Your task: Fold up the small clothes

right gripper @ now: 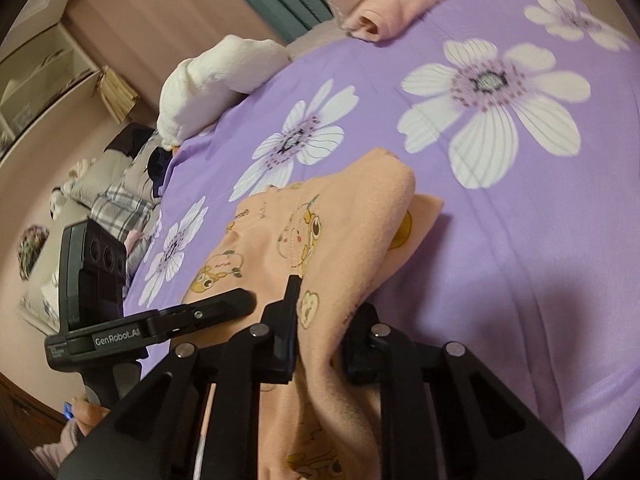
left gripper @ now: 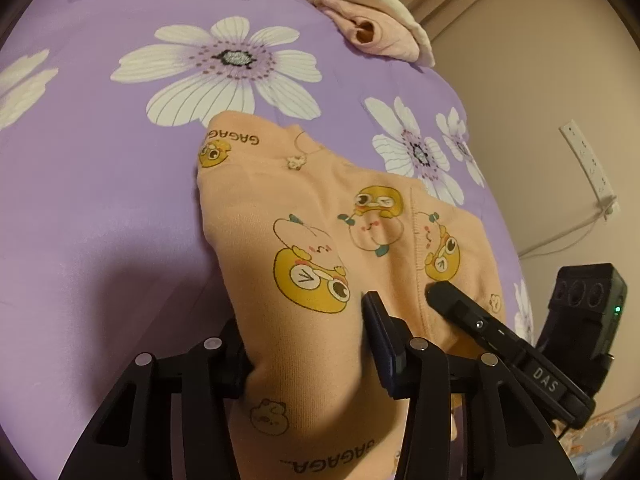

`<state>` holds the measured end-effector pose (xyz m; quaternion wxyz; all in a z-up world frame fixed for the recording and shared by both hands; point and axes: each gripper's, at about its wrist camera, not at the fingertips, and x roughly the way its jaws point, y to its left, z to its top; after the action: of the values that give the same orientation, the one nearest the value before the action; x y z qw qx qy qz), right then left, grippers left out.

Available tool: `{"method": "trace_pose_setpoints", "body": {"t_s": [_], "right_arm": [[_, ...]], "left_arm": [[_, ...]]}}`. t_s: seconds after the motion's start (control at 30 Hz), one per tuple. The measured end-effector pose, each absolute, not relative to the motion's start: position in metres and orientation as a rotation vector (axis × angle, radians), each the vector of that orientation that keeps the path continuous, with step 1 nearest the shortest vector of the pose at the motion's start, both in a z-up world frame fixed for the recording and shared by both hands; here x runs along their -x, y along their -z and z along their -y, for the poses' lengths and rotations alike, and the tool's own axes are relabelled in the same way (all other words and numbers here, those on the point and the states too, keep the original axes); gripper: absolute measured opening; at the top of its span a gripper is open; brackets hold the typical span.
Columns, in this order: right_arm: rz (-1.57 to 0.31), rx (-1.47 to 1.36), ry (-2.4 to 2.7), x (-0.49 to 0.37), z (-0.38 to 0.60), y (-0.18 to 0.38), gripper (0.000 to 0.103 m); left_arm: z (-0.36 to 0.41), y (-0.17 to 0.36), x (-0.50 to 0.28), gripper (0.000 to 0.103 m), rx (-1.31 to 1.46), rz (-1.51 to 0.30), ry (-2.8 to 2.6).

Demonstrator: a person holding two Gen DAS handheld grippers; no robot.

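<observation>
A small peach garment (left gripper: 320, 232) printed with yellow cartoon figures lies partly on the purple flowered bedspread (left gripper: 100, 168). My left gripper (left gripper: 308, 344) is shut on its near edge, cloth bunched between the jaws. The right gripper's finger (left gripper: 464, 312) rests on the cloth to the right. In the right wrist view my right gripper (right gripper: 324, 320) is shut on the same garment (right gripper: 320, 232), lifting a fold whose fuzzy inside shows. The left gripper's finger (right gripper: 208, 312) lies at the left.
A folded pink and cream pile (left gripper: 376, 24) sits at the bed's far edge, also in the right wrist view (right gripper: 392, 0). A white plush pillow (right gripper: 212, 76) lies at the bed's left edge. A power strip (left gripper: 592, 168) hangs on the wall at right.
</observation>
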<state>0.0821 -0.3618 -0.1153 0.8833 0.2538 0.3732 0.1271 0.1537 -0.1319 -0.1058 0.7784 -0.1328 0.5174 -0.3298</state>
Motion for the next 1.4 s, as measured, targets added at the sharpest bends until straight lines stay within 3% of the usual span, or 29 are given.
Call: {"method": "trace_pose_setpoints", "body": {"t_s": [0.17,1.4], "right_arm": [[-0.749,-0.481,-0.278,-0.080,0.346,0.106,0.017],[-0.656,-0.369,-0.394,-0.065,0.244,0.055,0.016]], "left_arm": [[0.132,0.097,-0.149,0.041,0.269,-1.086,0.727],[0.031,0.057,-0.121,0.041,0.363,-0.942,0.677]]}}
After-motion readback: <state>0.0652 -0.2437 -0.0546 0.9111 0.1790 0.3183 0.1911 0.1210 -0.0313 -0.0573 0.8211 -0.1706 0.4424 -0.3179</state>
